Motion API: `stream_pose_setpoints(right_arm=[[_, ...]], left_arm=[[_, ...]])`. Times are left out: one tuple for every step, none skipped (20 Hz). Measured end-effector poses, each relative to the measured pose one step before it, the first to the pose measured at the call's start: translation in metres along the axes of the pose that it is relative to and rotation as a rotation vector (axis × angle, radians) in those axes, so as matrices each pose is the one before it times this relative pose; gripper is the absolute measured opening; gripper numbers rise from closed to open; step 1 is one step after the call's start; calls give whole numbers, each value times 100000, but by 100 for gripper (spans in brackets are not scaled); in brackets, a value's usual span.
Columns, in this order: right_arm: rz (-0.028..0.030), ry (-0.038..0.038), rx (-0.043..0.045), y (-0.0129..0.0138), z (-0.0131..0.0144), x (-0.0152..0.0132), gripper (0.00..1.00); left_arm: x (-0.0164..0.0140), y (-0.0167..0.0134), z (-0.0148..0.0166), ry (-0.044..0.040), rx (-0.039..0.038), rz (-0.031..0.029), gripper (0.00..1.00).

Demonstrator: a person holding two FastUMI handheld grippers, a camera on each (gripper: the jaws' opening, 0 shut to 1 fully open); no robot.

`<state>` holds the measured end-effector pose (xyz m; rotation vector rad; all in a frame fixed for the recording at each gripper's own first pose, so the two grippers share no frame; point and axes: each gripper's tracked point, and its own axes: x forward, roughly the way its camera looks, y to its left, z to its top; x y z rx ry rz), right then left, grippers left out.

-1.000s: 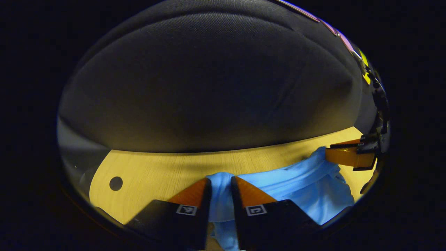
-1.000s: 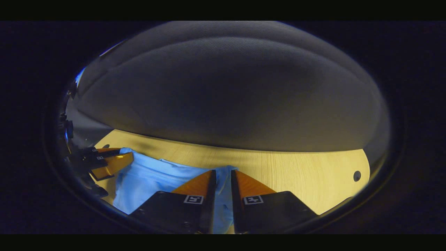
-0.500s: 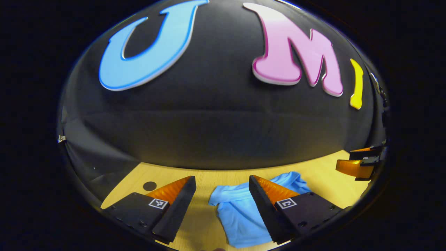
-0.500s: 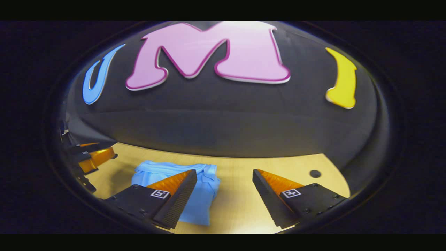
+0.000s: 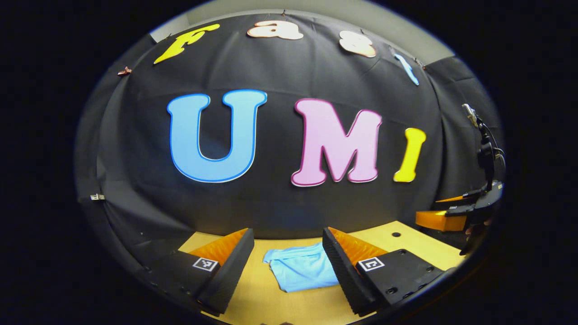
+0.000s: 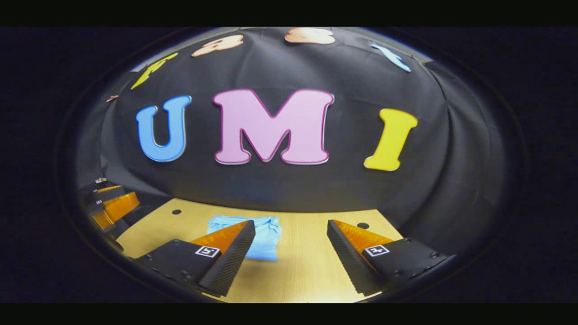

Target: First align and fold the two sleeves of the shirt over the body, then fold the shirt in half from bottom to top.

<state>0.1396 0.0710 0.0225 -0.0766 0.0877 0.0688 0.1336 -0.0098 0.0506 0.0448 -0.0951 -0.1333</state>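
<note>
The right gripper (image 6: 291,253) hangs above the wooden table (image 6: 307,271) with its jaws spread wide and nothing between them. The folded blue shirt (image 6: 264,232) lies flat on the table just beyond the left jaw's tip, partly behind it. Far off to the left of the jaws is the left gripper (image 6: 110,205).

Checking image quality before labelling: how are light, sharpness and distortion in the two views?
Left gripper view: sharp, no motion blur; the folded blue shirt and wooden table are warmly lit, and fisheye bulges the wall. Right gripper view: a bit softer, the shirt paler, the table evenly lit without glare, straight edges curved towards the rim.
</note>
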Motion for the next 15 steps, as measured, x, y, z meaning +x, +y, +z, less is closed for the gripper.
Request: stream_pose_setpoints(right_arm=[[-479, -1723, 1462, 15, 854, -2202, 99], [-267, -1348, 1211, 33, 507, -2025, 99], [1370, -1018, 672, 154, 316, -1677, 99], [1738, -6, 53, 309, -40, -2202, 99], [1104, 893, 38, 129, -350, -2183, 99], [647, 1077, -588, -101, -448, -1693, 95], [-393, 1644, -979, -1025, -588, -1633, 99], [-645, 926, -677, -451, -449, -1551, 99], [-216, 365, -79, -161, -310, -1465, 99], [-672, 624, 454, -100, -409, -1344, 99], [-1196, -409, 986, -267, -282, -1353, 99], [24, -1011, 1609, 4, -92, -1196, 100], [459, -621, 1362, 137, -101, -1069, 99], [313, -674, 22, 64, -181, -900, 99], [-133, -44, -947, -162, -279, -803, 99]], left_arm=[[-2881, -312, 552, -198, -778, 90, 97], [-2507, -262, 607, -830, -979, 996, 97], [-2169, 120, 673, -2566, -1324, 3106, 97], [-1795, 24, 825, -2915, -516, 2542, 97], [-1820, 145, 395, -1849, -3, 2208, 97], [-1849, -104, 212, -588, 655, 443, 97], [-1913, -252, -89, 607, 1190, -249, 96], [-1701, 72, 84, -211, 2259, -90, 96], [-1224, 265, 166, 213, 1442, 548, 96], [-1276, 16, -18, 743, -174, -194, 96], [-1163, -316, -419, 1279, -1643, -370, 96], [-1117, -57, -286, 1304, -2044, -123, 96], [-932, 248, -334, 1146, -1974, 544, 96], [-897, 386, -193, 287, -1143, 879, 96], [-833, 793, -52, -846, -459, 2127, 96]])
